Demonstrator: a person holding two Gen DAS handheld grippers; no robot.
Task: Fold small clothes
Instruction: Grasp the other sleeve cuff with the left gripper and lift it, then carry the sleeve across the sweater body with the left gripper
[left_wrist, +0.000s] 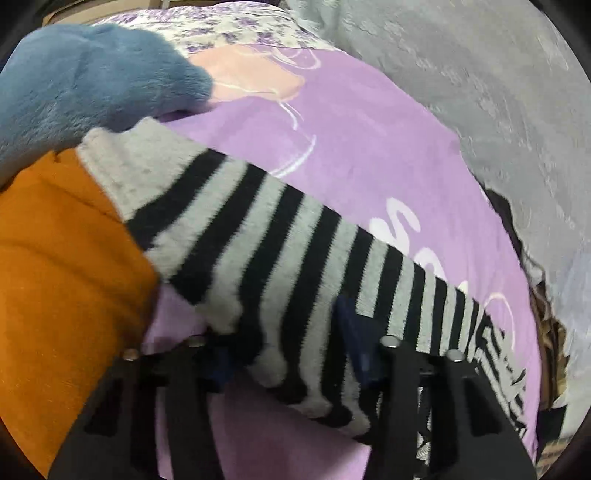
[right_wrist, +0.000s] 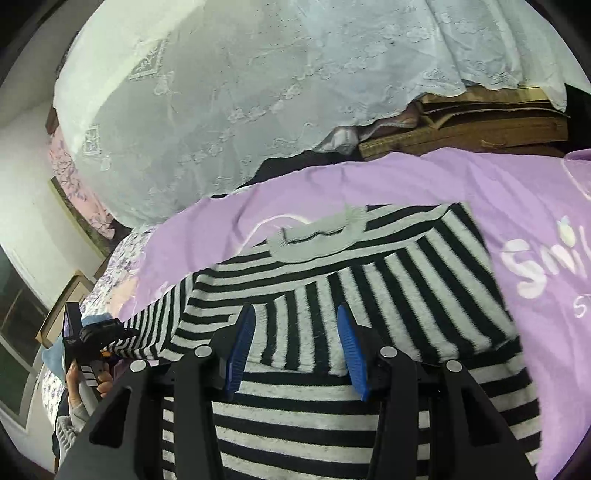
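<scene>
Lying across a purple sheet with white lettering, a black-and-grey striped top is spread out with its body in front of the right gripper and one sleeve stretched away to the side. The right gripper's blue pads stand partly apart over the striped cloth, with a folded edge of the top lying between them; the pads do not press on it, so nothing is pinched there. In the left wrist view the sleeve runs slantwise from a grey cuff at the upper left down to the left gripper, whose dark blue pads sit on either side of the cloth, closed in on it. The right wrist view shows that same gripper at the far left edge, in a person's hand, with the end of the sleeve drawn out to it. Beside the cuff lie an orange cloth and a fluffy blue cloth. Beyond the purple sheet a pale embroidered cover is draped over a heap, and folded brown cardboard shows under its edge.
</scene>
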